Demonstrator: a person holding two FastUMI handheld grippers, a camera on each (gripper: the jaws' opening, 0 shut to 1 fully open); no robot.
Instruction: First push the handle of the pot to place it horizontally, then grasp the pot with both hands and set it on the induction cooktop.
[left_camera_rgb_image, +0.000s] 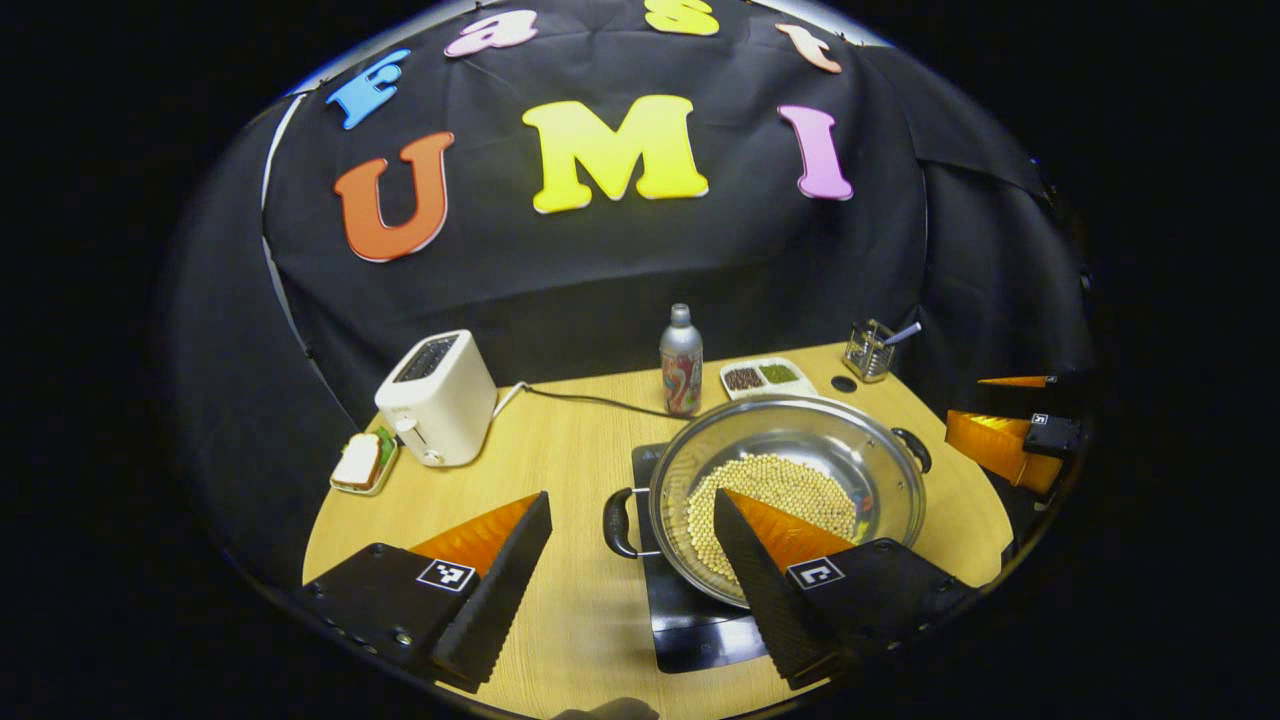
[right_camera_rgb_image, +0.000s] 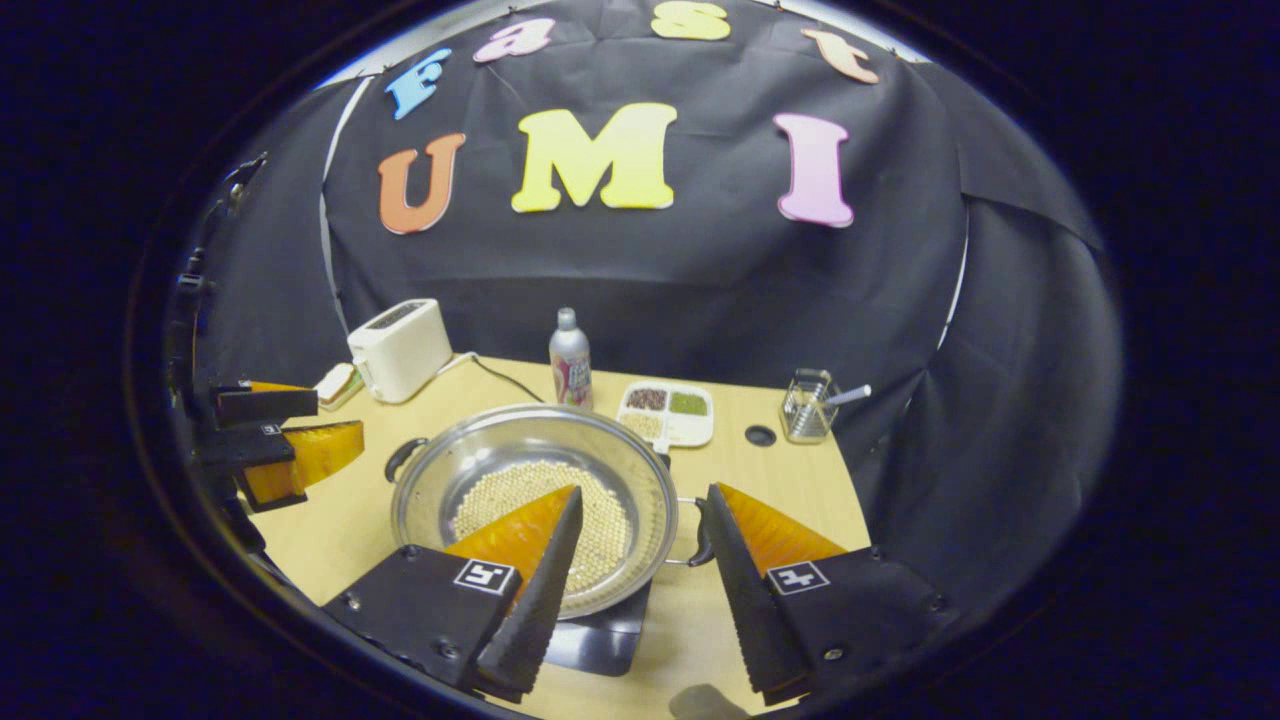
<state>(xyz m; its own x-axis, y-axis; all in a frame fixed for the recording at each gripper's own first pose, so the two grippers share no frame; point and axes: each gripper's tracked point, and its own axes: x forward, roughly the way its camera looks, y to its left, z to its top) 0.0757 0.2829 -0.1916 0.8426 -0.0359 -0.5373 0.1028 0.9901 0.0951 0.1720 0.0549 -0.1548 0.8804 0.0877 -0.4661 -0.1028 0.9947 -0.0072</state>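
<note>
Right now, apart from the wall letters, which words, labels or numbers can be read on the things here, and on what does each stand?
Label on the bottle: too blurred to read.
Square markers on the left tongs and right tongs: patterns, no words.
On the toaster and pot: no text seen.

Mock kitchen booth: toaster (left_camera_rgb_image: 437, 398), induction cooktop (left_camera_rgb_image: 690, 620), black cloth wall (left_camera_rgb_image: 600, 260).

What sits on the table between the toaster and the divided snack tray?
A metal bottle stands between the toaster and the divided tray, and the toaster's black cord runs along the table toward the bottle. The left gripper view shows it.
</note>
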